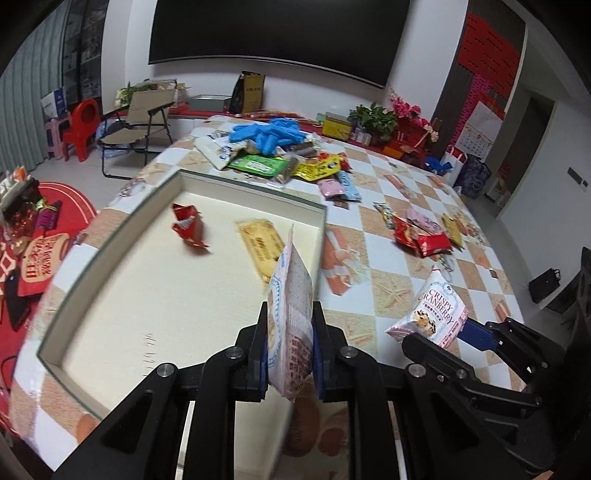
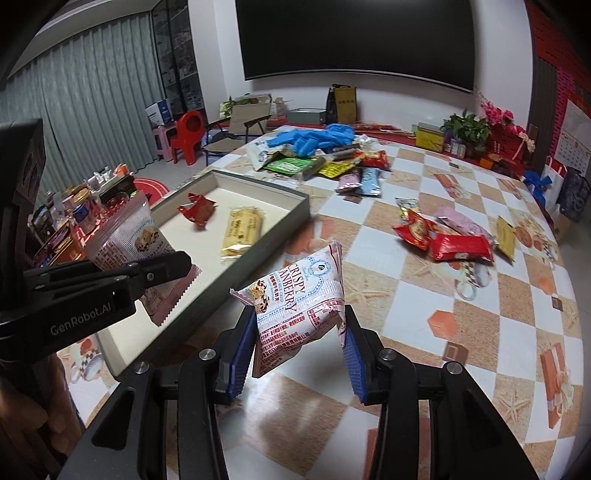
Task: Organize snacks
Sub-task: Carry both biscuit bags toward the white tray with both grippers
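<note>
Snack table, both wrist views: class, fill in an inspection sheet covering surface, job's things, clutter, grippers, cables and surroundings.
Surface: checkered tablecloth, mostly bare near the grippers.
Job's things: shallow tray holding a red packet and a yellow packet; loose snack pile on the cloth.
Clutter: blue gloves on a far heap of packets.
Grippers: left gripper shut on a pink packet; right gripper shut on a cranberry packet.
Cables: nothing seen.
Surroundings: folding chair, red stool, dark wall screen.
</note>
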`<state>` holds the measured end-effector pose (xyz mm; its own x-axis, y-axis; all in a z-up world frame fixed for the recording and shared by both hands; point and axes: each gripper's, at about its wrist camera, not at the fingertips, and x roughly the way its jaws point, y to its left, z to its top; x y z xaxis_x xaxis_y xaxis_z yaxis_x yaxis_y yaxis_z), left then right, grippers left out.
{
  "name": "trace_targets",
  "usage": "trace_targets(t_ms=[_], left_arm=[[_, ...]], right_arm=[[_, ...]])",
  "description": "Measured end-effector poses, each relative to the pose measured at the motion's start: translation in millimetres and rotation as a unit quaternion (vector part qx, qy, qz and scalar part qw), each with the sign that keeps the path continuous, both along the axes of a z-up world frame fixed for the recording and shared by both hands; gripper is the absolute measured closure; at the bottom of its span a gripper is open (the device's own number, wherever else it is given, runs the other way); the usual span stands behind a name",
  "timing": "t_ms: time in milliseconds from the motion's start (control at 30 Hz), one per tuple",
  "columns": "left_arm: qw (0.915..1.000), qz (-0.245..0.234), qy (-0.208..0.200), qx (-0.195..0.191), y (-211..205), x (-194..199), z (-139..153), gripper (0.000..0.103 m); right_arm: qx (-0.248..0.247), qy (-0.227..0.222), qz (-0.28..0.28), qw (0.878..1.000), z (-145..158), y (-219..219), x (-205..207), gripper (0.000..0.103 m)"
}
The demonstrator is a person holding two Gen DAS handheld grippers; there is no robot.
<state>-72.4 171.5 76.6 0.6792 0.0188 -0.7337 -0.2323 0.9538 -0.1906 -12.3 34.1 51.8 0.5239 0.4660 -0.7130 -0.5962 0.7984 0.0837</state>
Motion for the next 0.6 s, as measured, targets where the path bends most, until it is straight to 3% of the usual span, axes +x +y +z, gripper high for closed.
trace_targets(t_ms=[600], left_arm=[[0.9968, 0.06, 0.041, 0.032, 67.9, 7.2, -3.8, 0.084]], right_arm=[[-0.006, 0.019, 0.073, 0.997, 8.5, 84.9, 9.1, 0.057]])
